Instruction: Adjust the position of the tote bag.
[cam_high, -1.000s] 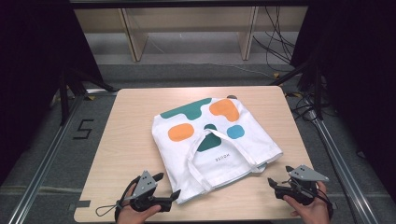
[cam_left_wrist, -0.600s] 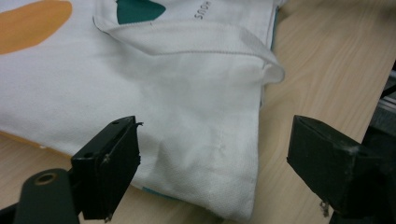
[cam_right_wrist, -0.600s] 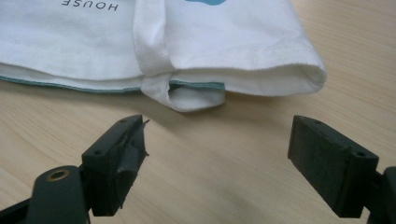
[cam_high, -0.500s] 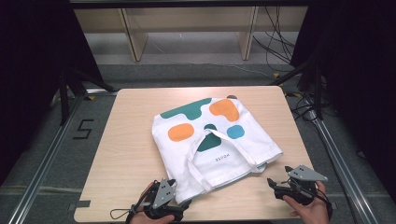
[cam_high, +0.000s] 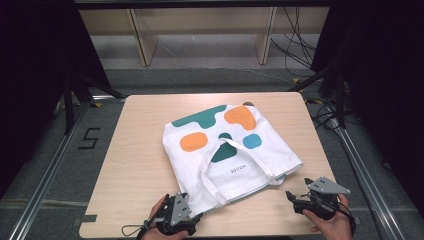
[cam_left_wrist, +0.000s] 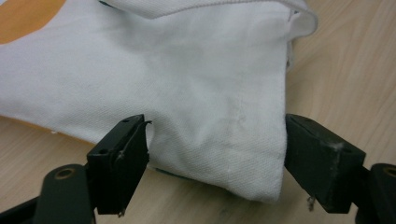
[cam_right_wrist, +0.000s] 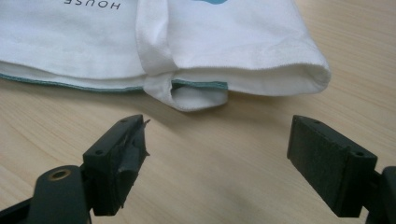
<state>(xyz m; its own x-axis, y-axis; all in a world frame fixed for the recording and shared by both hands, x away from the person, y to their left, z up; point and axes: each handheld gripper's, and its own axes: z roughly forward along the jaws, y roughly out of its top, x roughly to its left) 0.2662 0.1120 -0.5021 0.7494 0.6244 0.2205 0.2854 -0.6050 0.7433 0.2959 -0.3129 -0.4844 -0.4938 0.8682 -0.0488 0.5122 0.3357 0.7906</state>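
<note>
your left gripper (cam_left_wrist: 215, 154), jaws just closing, straddles the white cloth tote bag (cam_high: 235, 150)'s near corner, ungripped; your right gripper (cam_right_wrist: 219, 163) gapes empty over bare wooden table (cam_high: 140, 150).

The light wooden table (cam_high: 135, 165) stands on a grey floor (cam_high: 200, 82), flanked by metal rails (cam_high: 47, 190) on both sides. Left of the table, a black "5" marking (cam_high: 88, 138) sits on the floor. Beyond the table's far edge stand pale wooden shelf legs (cam_high: 142, 42), with black cables (cam_high: 295, 47) trailing beside them to the right.
</note>
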